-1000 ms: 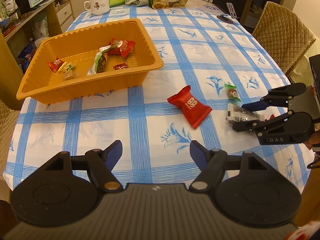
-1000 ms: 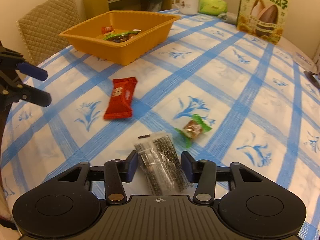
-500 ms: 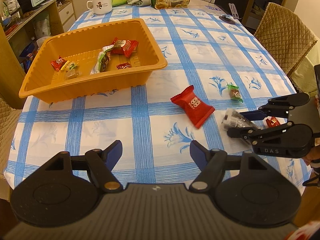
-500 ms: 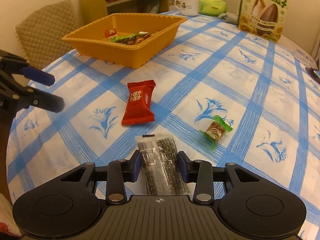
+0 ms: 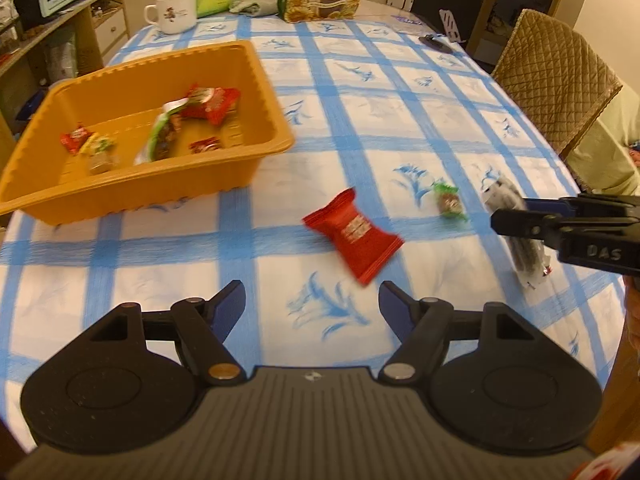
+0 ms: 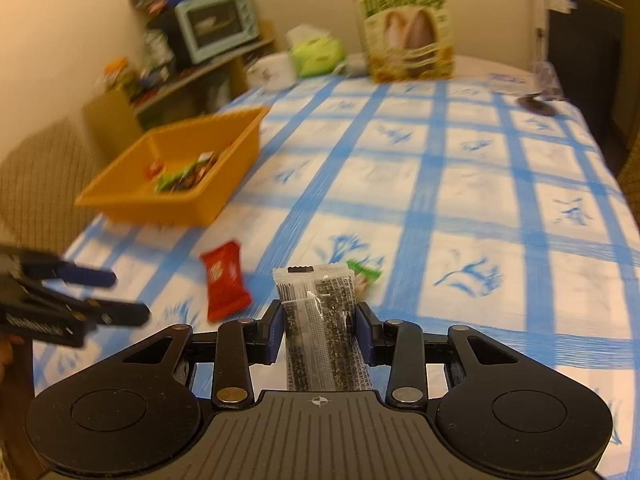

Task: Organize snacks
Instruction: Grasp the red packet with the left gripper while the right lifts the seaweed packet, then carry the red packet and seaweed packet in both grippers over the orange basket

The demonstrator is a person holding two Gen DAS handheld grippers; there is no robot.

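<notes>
- My right gripper [image 6: 316,330] pinches the clear, black-speckled snack packet [image 6: 318,320] by its long sides, both blue pads pressed on it. In the left wrist view the packet [image 5: 516,232] hangs off the blue-checked tablecloth [image 5: 360,92].
- My left gripper [image 5: 310,304] stands spread with nothing between its fingers, over bare cloth just short of the red crinkle-edged foil packet [image 5: 354,234].
- I judge the step in hand to be carrying the speckled packet to the orange plastic bin [image 5: 256,160], which already holds several wrapped snacks.
- Next I must take it over the bin's near wall, clear of the rim, before letting go. The red packet and the small green-wrapped candy [image 5: 450,202] lie on the cloth, left for later.
- Hard to make out: the right wrist view is smeared, so the bin's contents [image 6: 184,176] blur together. The speckled packet hides part of the green candy there, and its lower end runs behind my gripper body.
</notes>
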